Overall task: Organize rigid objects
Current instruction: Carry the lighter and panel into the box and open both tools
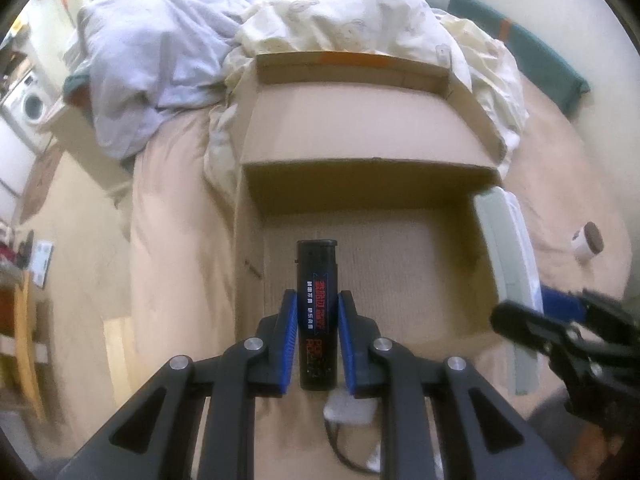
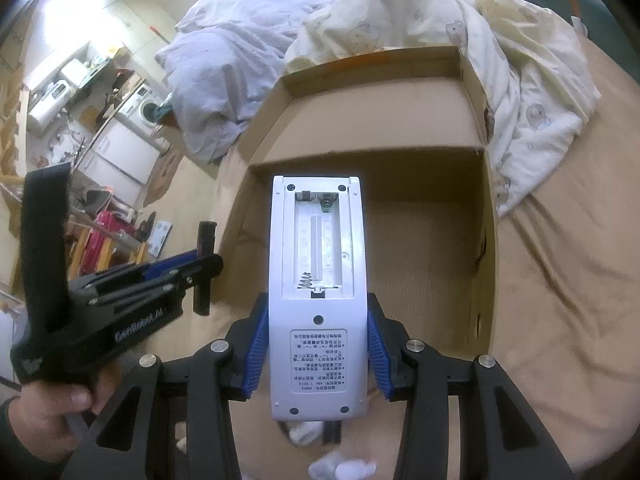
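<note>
The left gripper point(image 1: 318, 308) is clamping a black lighter point(image 1: 317, 312) between its blue pads point(image 1: 289, 320), the lighter standing out past the fingertips over the near floor of the box point(image 1: 360, 136). The right gripper point(image 2: 318, 328) is gripping a white remote point(image 2: 318, 280) by its sides, back facing up, its battery bay lying open and empty but for a spring. Only the right view is showing that bay and the hand point(image 2: 52, 400) gripping the left tool's handle; only the left view is showing a small white jar point(image 1: 586, 244) lying on the tan sheet point(image 1: 172, 240) to the right of the box. The box is sitting open on the bed, flaps spread, and nothing is lying inside it as far as either view reaches, though its far half is partly hidden behind a flap. Beyond it the quilt point(image 2: 400, 12) is lying bunched. Something white and blurred is lying below the remote's near end.
</note>
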Available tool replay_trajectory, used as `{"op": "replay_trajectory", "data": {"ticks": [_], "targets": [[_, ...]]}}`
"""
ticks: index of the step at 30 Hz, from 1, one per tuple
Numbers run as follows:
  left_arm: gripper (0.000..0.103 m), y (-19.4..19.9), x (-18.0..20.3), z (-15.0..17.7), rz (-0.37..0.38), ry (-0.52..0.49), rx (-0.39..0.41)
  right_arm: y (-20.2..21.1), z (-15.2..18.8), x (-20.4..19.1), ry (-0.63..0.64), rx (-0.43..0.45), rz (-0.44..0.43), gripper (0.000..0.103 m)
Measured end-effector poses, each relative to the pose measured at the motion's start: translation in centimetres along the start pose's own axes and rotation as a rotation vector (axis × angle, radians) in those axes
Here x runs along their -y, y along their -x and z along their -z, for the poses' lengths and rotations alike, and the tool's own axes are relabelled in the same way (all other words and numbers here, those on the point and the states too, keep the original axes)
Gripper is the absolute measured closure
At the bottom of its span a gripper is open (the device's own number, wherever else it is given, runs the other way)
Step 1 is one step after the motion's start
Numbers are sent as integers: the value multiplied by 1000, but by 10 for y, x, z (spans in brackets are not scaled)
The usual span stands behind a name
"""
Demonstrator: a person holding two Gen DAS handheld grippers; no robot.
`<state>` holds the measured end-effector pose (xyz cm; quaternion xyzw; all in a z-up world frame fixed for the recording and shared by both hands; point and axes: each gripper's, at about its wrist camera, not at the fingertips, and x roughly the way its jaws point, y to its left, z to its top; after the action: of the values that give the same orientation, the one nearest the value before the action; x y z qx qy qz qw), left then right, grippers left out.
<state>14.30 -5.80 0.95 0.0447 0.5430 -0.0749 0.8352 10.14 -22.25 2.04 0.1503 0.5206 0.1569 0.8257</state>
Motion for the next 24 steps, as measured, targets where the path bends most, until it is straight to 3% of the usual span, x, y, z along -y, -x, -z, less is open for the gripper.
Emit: {"op": "replay_trajectory", "data": {"ticks": [8,17,24], "targets": [[85,-54,12,-7,19,-32,-58,-54,-22,26,-36,-29,10,56],[85,-90,9,-4,23,0,-136,-93,-18,54,-103,-70,-7,56],[85,-100,14,1,-10,-28,-156,-109,-19,54,-75,-97,78,56]]}}
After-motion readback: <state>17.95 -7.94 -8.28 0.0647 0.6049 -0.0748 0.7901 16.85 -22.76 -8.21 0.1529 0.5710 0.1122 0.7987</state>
